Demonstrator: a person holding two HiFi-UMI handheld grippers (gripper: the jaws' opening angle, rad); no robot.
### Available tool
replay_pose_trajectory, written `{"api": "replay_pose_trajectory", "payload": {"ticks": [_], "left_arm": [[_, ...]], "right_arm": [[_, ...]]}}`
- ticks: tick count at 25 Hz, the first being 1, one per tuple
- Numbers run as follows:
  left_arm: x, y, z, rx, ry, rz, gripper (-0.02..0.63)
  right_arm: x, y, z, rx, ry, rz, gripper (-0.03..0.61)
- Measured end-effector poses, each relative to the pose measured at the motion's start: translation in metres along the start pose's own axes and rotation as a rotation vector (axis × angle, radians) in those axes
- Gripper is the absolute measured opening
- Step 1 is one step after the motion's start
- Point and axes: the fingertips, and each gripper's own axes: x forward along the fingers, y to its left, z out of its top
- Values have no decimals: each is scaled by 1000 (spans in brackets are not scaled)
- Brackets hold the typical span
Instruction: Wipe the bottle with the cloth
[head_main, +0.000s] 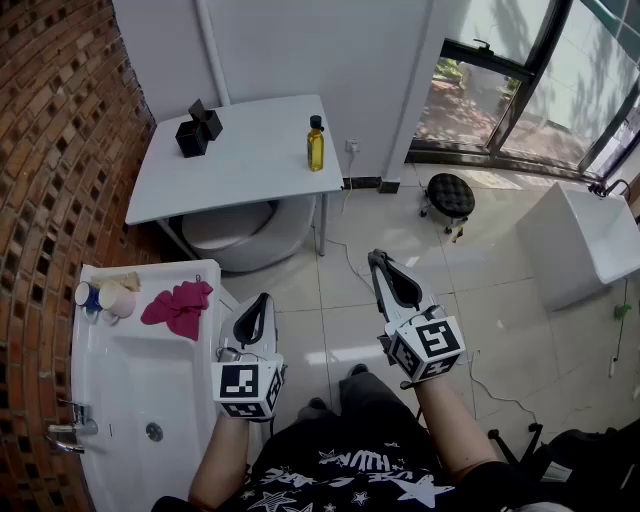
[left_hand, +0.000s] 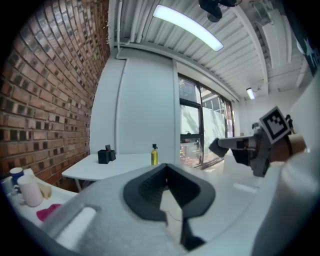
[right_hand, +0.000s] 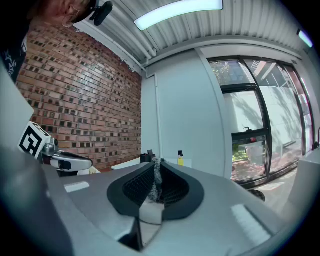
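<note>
Left gripper (head_main: 262, 298) and right gripper (head_main: 376, 257): fingers pressed together. Yellow black-capped bottle (head_main: 315, 146) on white bench (head_main: 250, 165) far ahead of fingers; crumpled pink cloth (head_main: 178, 307) left of them.

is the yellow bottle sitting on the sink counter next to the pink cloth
No, the yellow bottle stands on the white table, while the crumpled pink cloth lies apart from it on the white sink counter.

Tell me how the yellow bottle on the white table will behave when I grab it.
The yellow bottle is tall and narrow, so a push near its black cap would probably tip it. It looks filled with yellow liquid almost to the neck, so it is likely heavy for its size. Its smooth-looking sides may be slippery.
</note>
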Motion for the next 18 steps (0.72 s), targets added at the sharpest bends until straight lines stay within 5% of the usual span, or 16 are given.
{"api": "replay_pose_trajectory", "payload": {"ticks": [7,13,18], "left_arm": [[56,33,4,-2,-25,44,3],[156,61,6,15,-24,88,3],[237,68,30,101,-50,79,3]], "right_arm": [[55,-35,-10,16,3,15,35],[152,-101,-6,36,-21,37,36],[232,-140,8,18,-26,124,35]]}}
